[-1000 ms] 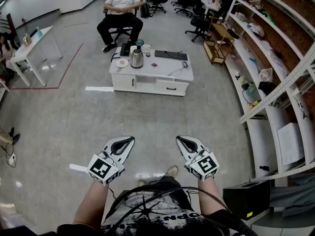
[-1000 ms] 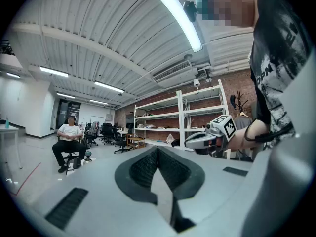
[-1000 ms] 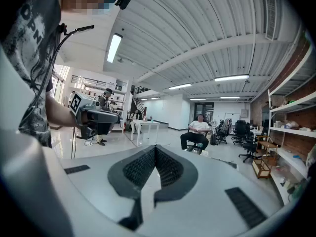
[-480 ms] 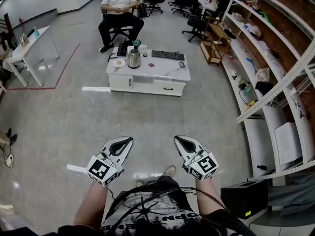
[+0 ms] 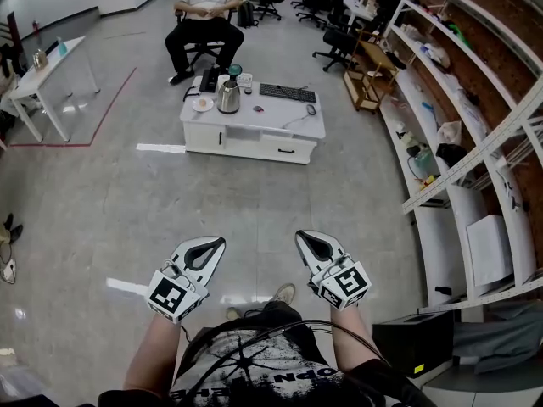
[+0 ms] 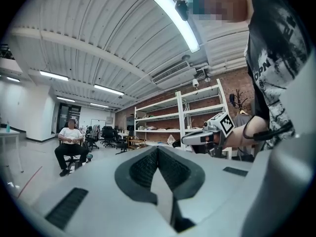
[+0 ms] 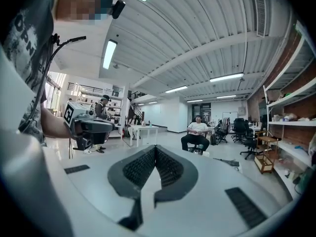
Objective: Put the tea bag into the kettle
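The floor (image 5: 102, 202) is glossy polished tile that mirrors the lights, and the low table (image 5: 280, 119) has a smooth white top with a slight sheen. The kettle (image 5: 228, 98) is bright, shiny metal. The left gripper (image 5: 217, 244) and right gripper (image 5: 301, 237) are matt white plastic with dark, finely ribbed pads (image 6: 143, 168); the wall (image 5: 496, 11) is rough brick.

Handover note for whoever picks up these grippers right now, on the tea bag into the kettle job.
Left gripper: shut, empty.
Right gripper: shut, empty.
Kettle stands on the low white table across the floor, well out of reach. The tea bag is too small to make out from here.
Done: nothing yet.
To do: walk over, find the tea bag, put it in the kettle.
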A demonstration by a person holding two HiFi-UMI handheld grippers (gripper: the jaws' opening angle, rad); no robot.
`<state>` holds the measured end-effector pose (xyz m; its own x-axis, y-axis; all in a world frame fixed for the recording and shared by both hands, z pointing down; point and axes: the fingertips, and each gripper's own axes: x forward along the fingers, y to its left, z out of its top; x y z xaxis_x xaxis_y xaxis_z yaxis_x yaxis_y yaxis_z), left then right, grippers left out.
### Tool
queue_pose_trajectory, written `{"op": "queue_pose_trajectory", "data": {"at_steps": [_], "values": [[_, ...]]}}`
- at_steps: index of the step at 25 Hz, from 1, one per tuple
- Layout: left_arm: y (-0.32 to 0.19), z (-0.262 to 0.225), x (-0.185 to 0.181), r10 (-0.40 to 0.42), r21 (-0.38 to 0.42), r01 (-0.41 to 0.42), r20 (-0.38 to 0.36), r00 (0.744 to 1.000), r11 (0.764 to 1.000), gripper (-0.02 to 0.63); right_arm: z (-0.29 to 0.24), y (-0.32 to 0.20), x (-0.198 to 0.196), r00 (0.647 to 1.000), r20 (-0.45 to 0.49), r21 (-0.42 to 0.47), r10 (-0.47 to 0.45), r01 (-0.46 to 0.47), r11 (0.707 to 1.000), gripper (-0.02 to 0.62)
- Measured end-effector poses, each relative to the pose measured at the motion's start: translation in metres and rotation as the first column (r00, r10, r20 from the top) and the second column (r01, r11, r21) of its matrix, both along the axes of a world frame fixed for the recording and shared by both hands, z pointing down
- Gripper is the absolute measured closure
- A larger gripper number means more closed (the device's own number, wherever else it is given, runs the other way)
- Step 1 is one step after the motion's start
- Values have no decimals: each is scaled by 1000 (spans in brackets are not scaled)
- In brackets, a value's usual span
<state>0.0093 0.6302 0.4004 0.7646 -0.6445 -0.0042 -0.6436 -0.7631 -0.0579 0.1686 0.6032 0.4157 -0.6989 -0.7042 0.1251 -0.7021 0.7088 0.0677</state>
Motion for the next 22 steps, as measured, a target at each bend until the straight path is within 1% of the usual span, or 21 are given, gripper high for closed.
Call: {"op": "queue_pose_trajectory", "data": {"at_steps": [3, 7, 13, 16, 18, 21, 22], "values": [[-3, 5, -2, 1, -6, -1, -10, 1000, 1000, 600, 1, -4, -1, 1000, -10, 1, 6, -6, 1000, 588], [-10, 8, -7, -25, -42, 23, -35, 999, 999, 600, 5, -4, 3, 1000, -14, -8, 21, -21, 1000, 588], [-17, 8, -5, -12, -34, 11, -35, 999, 999, 600, 8, -5, 2, 998, -59, -16, 5, -6, 1000, 588], [-20, 10, 3, 17, -31, -18, -33, 999, 999, 600, 7, -9, 5, 998, -67, -11, 12, -13, 1000, 588], [-25, 14, 9, 33, -42, -34, -37, 999, 999, 599, 5, -15, 7, 998, -57, -6, 18, -19, 1000, 588], [-38, 20, 15, 45, -77, -49, -56, 997, 996, 600, -1, -29, 8, 1000, -7, -4, 24, -24, 1000, 588], [-43, 22, 18, 48, -83, -53, -57, 997, 995, 600, -2, -34, 7, 1000, -4, -1, 21, -21, 1000, 588]]}}
